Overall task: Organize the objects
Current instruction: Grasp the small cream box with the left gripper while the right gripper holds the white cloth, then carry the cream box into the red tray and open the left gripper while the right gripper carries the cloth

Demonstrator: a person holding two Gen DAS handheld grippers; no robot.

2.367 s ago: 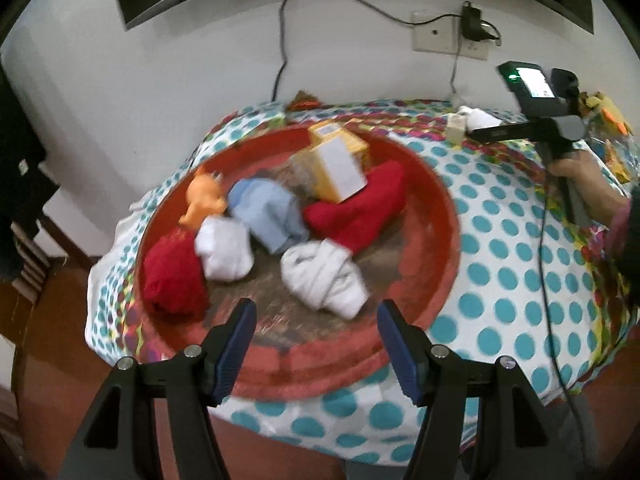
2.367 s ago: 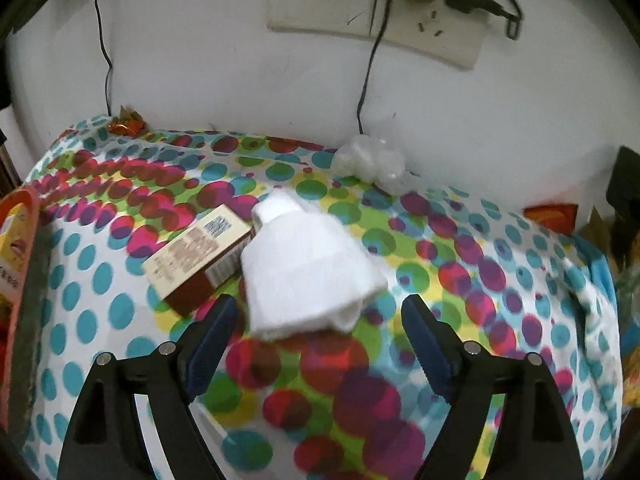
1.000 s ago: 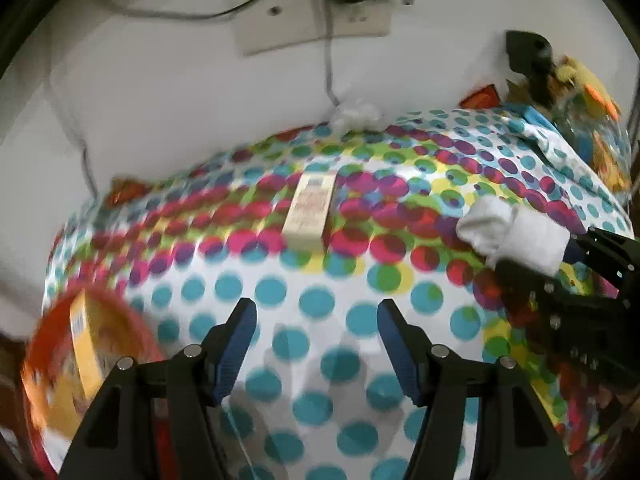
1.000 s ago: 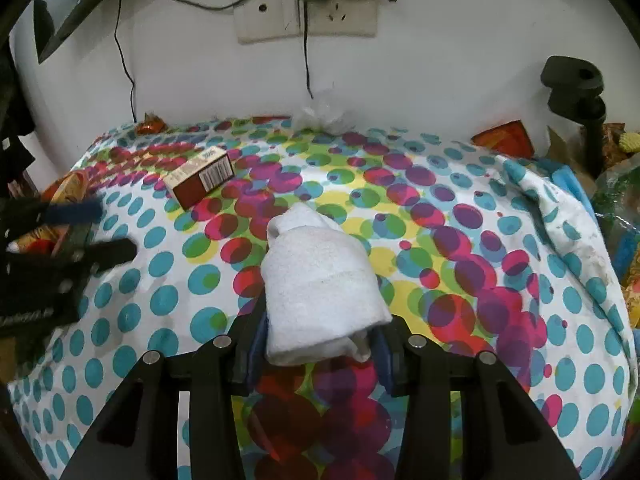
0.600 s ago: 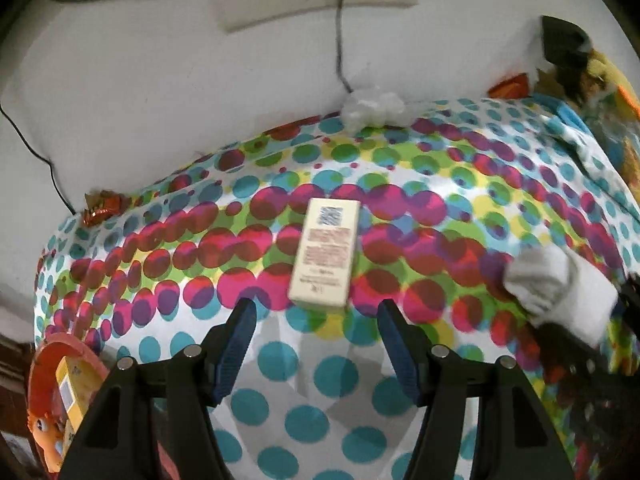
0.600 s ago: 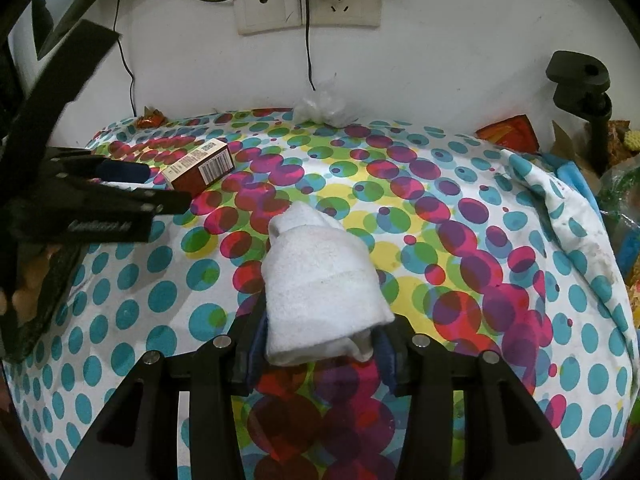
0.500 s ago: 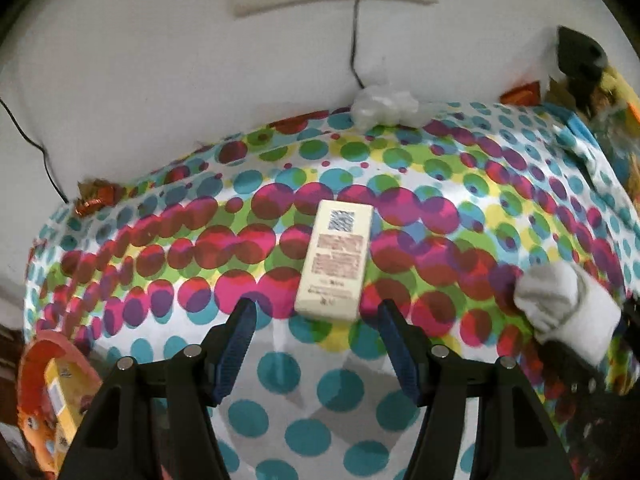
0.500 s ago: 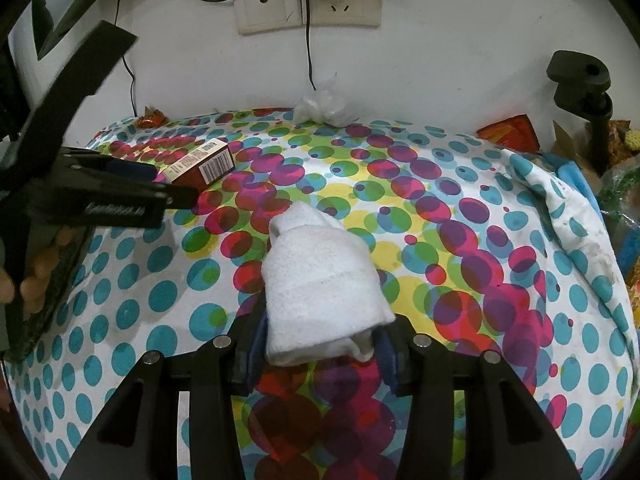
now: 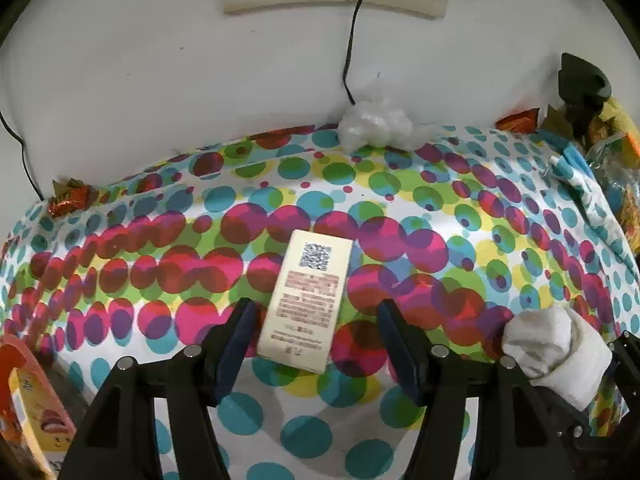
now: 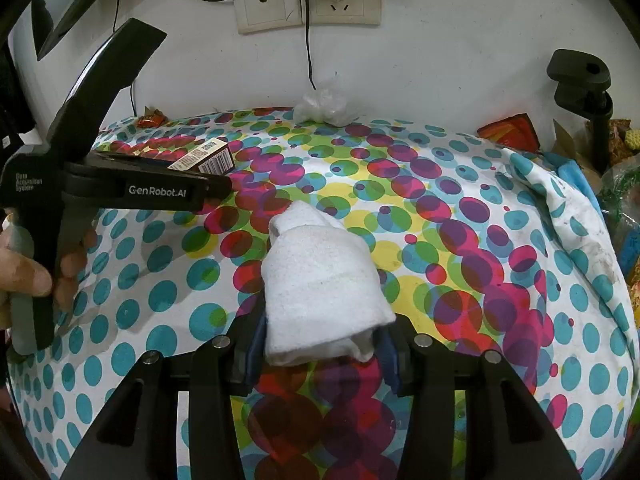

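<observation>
box [image 9: 306, 298] lies flat on the dotted tablecloth [image 9: 460, 208], long axis running away from the left gripper [image 9: 314, 330], label side up. left jaws spread wide, near end of the box between the fingertips, neither pad touching; alignment suits a pinch across the narrow sides. right gripper [image 10: 320, 344] clenched on a rolled white sock [image 10: 320, 280], held above the cloth, probably to keep it clear for sorting.

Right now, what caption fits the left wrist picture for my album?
Open left gripper straddling a box on the dotted cloth, right gripper holding a white sock nearby.
</observation>
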